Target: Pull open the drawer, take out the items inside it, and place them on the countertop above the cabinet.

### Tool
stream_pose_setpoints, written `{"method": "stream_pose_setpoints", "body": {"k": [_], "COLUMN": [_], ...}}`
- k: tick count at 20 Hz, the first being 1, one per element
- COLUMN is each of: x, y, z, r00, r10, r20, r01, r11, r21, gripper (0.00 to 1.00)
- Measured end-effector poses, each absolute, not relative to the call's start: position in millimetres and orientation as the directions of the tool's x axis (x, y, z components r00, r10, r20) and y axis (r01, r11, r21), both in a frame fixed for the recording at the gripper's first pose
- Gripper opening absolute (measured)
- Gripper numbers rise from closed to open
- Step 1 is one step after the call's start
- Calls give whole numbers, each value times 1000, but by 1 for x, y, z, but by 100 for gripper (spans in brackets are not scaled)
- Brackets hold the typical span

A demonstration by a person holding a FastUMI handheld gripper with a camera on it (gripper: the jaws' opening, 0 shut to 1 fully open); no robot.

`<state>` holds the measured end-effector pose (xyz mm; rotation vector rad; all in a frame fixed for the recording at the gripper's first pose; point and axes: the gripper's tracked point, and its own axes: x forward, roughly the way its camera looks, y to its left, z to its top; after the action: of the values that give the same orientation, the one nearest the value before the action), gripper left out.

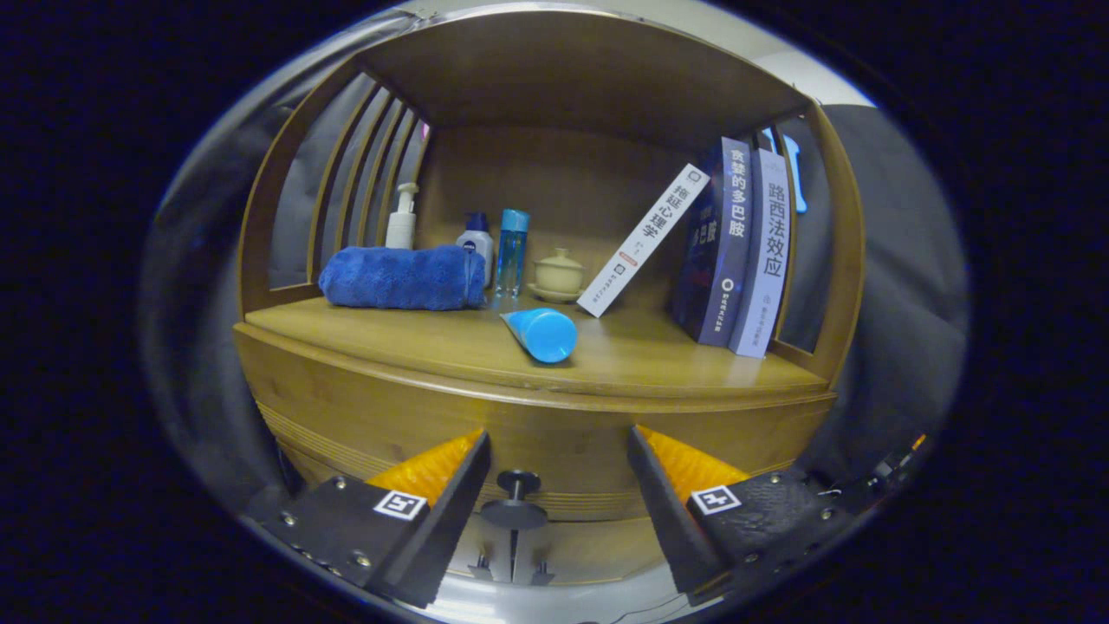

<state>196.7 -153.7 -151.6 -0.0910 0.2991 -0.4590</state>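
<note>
A wooden cabinet stands in front of me, and its countertop [416, 338] carries a blue tube [541, 333] lying on its side near the front edge. Below the countertop is the drawer front [563, 451] with a dark round knob [515, 494] on a short stem. My gripper [559, 446] is open, its two fingers spread wide to either side of the knob, which sits low between them. Neither finger touches the knob. The drawer looks closed; its inside is hidden.
On the countertop behind the tube lie a rolled blue towel [400, 277], a white pump bottle [402, 217], a small blue-capped bottle [476, 238], a tall blue bottle [511, 251] and a lidded cup [559, 273]. Three books [736, 243] lean at the right. Slatted sides and a top shelf enclose the space.
</note>
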Motion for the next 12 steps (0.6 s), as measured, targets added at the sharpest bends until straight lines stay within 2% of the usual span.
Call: {"method": "stream_pose_setpoints", "body": {"k": [5, 12], "x": [194, 178], "y": [-152, -145], "z": [-146, -89], "r00": [857, 905], "r10": [-443, -401], "r20": [-264, -142], "r01": [424, 392], "r11": [896, 916], "r21": [-129, -88], "gripper": [96, 96]}}
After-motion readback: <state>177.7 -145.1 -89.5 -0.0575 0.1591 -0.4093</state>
